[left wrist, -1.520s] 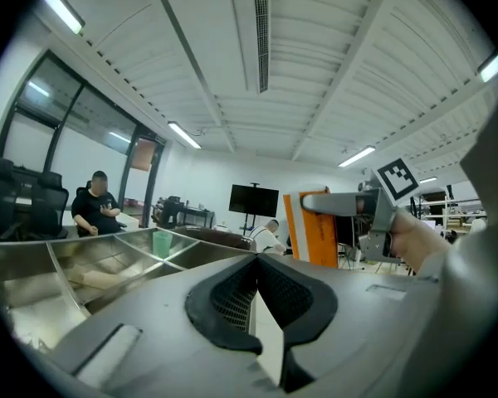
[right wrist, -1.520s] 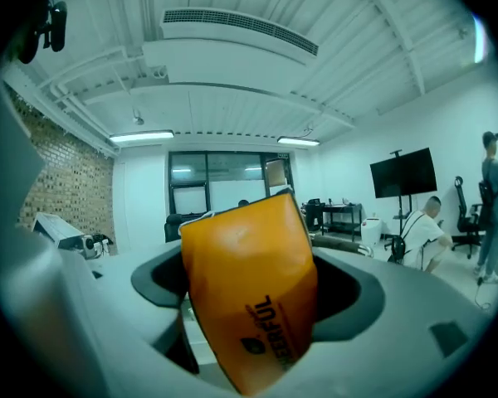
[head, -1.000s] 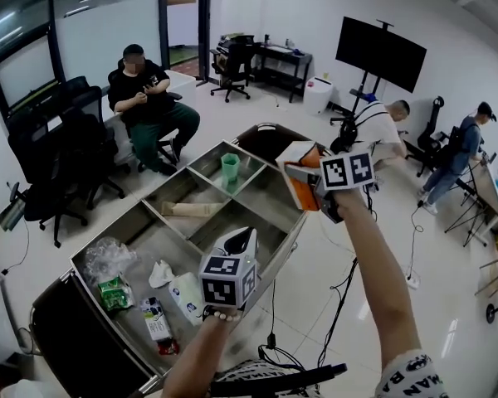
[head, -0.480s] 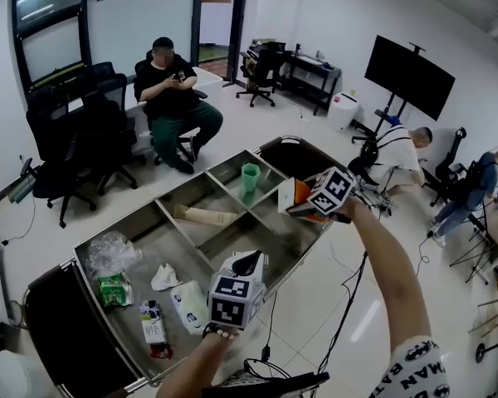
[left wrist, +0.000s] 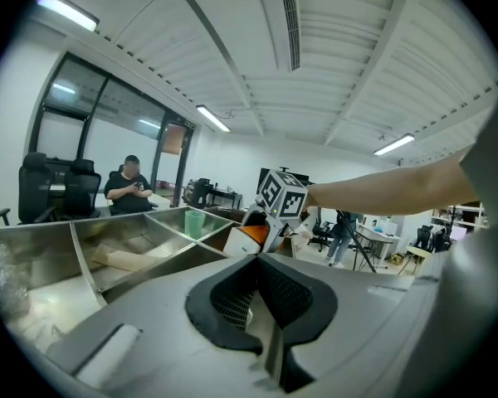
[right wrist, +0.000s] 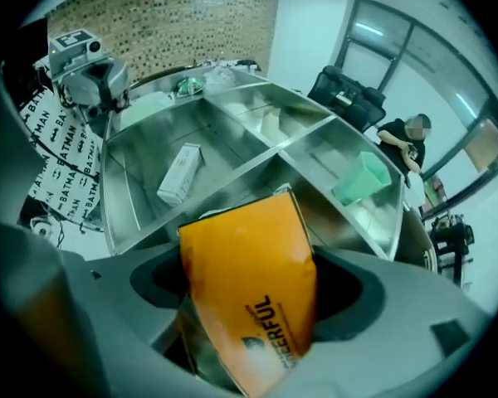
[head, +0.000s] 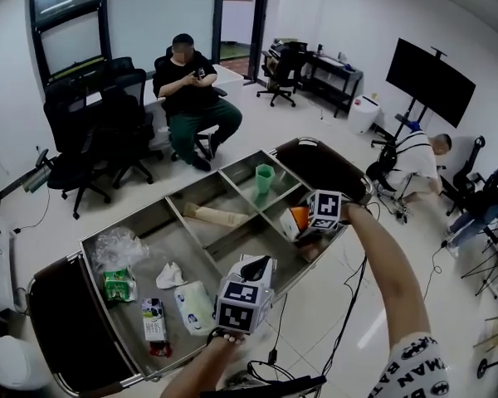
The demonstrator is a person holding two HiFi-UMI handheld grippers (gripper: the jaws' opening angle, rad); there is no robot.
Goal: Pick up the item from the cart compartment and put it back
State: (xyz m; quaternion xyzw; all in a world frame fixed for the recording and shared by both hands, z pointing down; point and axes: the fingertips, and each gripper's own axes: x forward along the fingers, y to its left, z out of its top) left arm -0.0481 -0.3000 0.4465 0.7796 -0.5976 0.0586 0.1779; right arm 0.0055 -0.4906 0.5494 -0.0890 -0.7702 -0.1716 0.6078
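**Q:** Where is the item right now?

**A:** The orange packet (head: 295, 219) is pinched in the right gripper (head: 304, 224). Its jaws stand wide and press on the packet's sides. The packet tilts over the right end of the steel cart (head: 141, 214), close to the near rim. Below it is the compartment next to the one holding a green cup (head: 265, 178). I cannot tell whether the packet touches that compartment's floor.

**Q:** What does the right gripper view show?

**A:** The packet fills the middle, with dark lettering near its lower edge. Beyond it a small white carton (right wrist: 180, 172) lies flat in a steel compartment.

**Q:** And the other gripper?

**A:** The left gripper (head: 259, 265) hovers over the cart's near edge, well apart from the packet. Its jaws are pressed together with nothing between them.

**Q:** What else lies in the cart?

**A:** A brown roll (head: 218, 215) lies in a middle compartment. The large left compartment holds a clear plastic bag (head: 116, 247), a green packet (head: 116, 284) and a small milk carton (head: 155, 319).
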